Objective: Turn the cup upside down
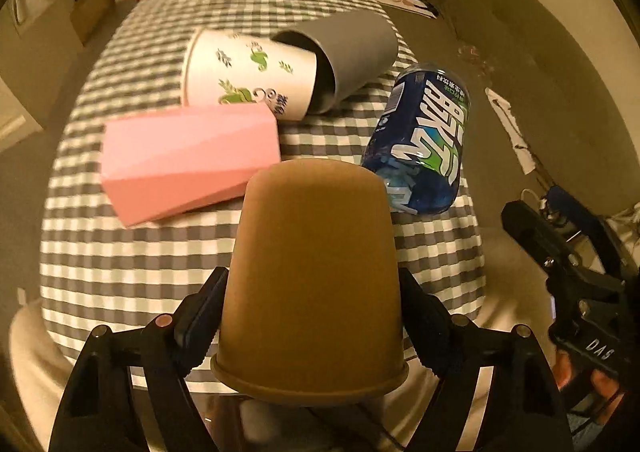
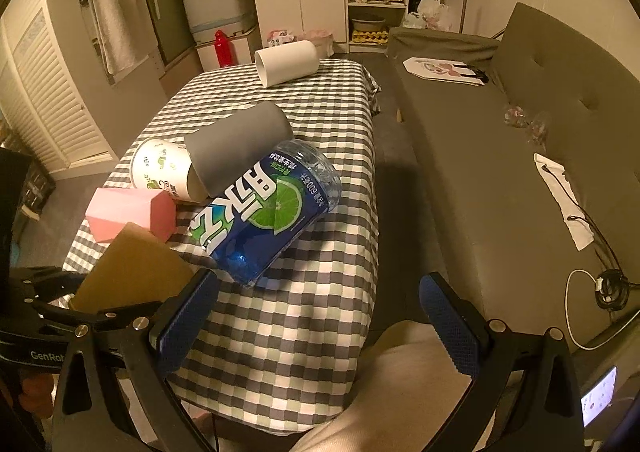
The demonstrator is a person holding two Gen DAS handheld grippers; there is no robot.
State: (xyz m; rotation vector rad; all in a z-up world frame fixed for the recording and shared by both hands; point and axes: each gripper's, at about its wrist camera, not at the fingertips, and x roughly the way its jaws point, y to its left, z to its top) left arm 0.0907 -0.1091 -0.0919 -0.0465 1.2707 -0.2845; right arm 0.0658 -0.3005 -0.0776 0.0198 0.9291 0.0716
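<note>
Left wrist view: the left gripper pinches the brown cup between its two black fingers, one pressed against each side of the cup wall.
Brown cup: its closed base points away from the camera and its rimmed mouth toward it; it is held above the near edge of the checked tablecloth. In the right wrist view the same cup shows at lower left, tilted, in the other tool's grasp.
Right gripper: its jaws are spread wide with nothing between them; the blue textured pads hang over the near end of the table. From the left wrist view it appears as a black frame at the right edge, well apart from the cup.
Pink cup: faceted, lying on its side, just beyond and left of the brown cup.
Paper cup: white with green print, on its side, its bottom end tucked into the mouth of the grey cup, also lying down.
Bottle: a blue-labelled plastic bottle lies on its side, right of the brown cup and touching the grey cup.
White cup: lying on its side at the far end of the table.
Sofa: a grey sofa runs along the table's right side.
</note>
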